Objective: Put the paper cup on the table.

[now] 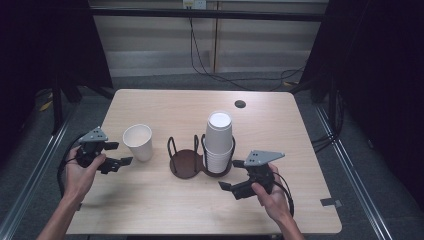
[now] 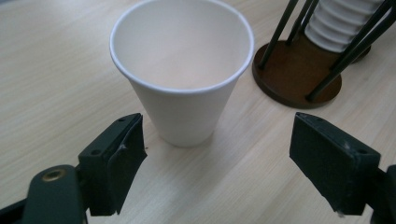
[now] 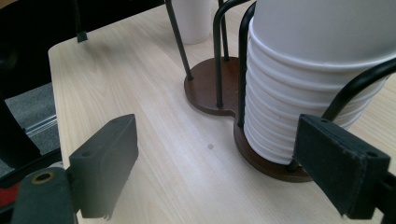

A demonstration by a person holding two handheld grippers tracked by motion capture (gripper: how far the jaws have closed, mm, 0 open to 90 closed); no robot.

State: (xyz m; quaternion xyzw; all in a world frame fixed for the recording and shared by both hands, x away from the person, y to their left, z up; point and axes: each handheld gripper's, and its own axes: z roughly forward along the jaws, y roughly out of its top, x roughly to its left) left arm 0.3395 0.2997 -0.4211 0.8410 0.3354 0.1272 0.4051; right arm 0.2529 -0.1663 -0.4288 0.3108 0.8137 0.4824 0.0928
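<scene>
So, the single white paper cup (image 1: 138, 141) stands upright on the light wooden bench (image 1: 165, 205), mouth up and narrow base down, so its long axis runs straight up from the bench top. It sits left of centre, just left of the dark brown two-ring wire cup holder (image 1: 186, 163), near it but not touching.

The left gripper (image 1: 121, 153) is right beside the cup's left side, jaws pointing across the bench toward it. In the left gripper view the cup (image 2: 183, 70) is ahead of the two black jaws, which stand well apart and grip nothing; the cup's base is a bit beyond the pads, not between them. That view looks down into the cup and it's empty inside, which the high view doesn't really give you.

The right gripper (image 1: 233, 179) hovers at the right front of the holder, close to the stack of white paper cups (image 1: 218, 142) sitting mouth down in the holder's right ring. Its jaws are wide open too, holding nothing. The right gripper view gets you the ribbed rims of the stack (image 3: 299, 93) up close and the bent black wires around it, plus the empty left ring's brown base (image 3: 210, 88) behind; the high view instead shows the flat bottom of the top cup in the stack.

The high view also has the person's two hands on the grippers, and a small dark round hole (image 1: 240, 104) near the far edge of the bench.
</scene>
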